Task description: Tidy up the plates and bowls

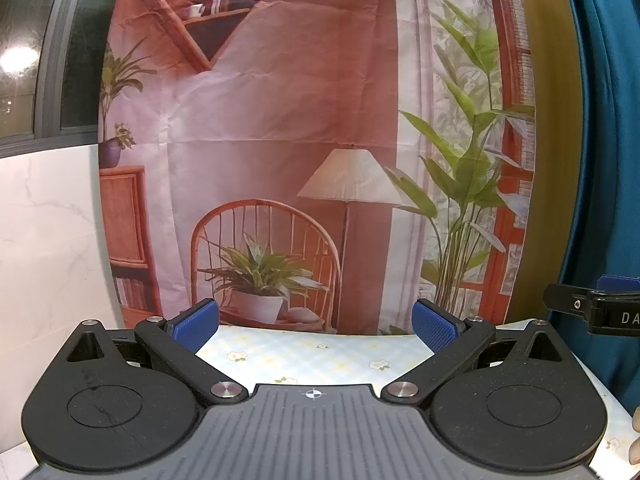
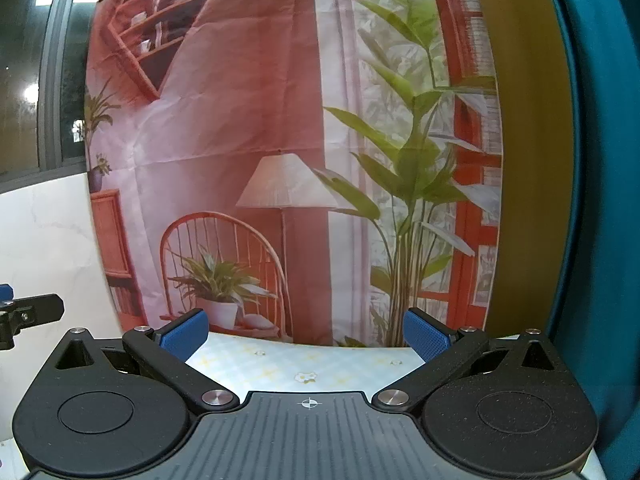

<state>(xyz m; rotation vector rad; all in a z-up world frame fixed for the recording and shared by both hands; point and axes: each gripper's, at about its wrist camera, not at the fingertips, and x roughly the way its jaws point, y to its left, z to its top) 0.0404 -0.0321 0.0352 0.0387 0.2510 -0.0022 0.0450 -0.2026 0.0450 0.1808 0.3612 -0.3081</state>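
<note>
No plate or bowl shows in either view. My left gripper (image 1: 316, 326) is open and empty, its blue pads (image 1: 434, 326) wide apart above a table covered with a pale checked flower cloth (image 1: 312, 354). My right gripper (image 2: 306, 330) is open and empty too, over the same cloth (image 2: 304, 364). Both point level at a printed backdrop. Part of the right gripper shows at the right edge of the left wrist view (image 1: 596, 312). Part of the left gripper shows at the left edge of the right wrist view (image 2: 24, 314).
A hanging backdrop (image 1: 280, 140) printed with a chair, lamp and plants stands behind the table's far edge. A white marble-look wall (image 1: 44, 260) and a dark window (image 1: 24, 48) are at left. A blue curtain (image 1: 608, 160) hangs at right.
</note>
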